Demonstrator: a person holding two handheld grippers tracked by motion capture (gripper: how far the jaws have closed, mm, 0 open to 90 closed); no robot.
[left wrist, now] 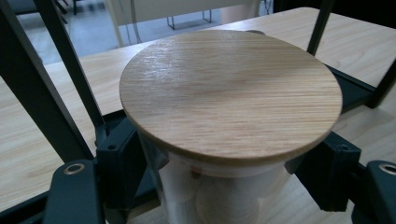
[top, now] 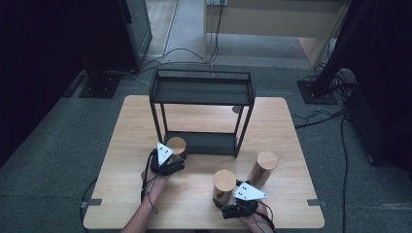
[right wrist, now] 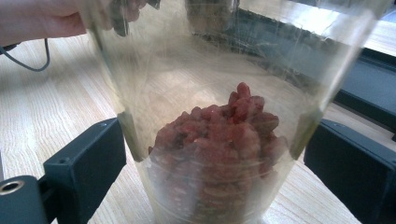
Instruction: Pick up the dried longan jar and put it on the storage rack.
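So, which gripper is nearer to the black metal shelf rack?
Left. The left gripper holds a wood-lidded jar right at the front edge of the shelf rack. The right gripper is at the table's near edge, around another jar, well apart from the rack.

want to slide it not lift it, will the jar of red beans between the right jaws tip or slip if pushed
The jar is probably bottom-heavy: the beans fill only its lower part, so tipping seems unlikely. Its clear smooth wall may slip between the jaws. It looks rigid and possibly breakable, so push low and gently.
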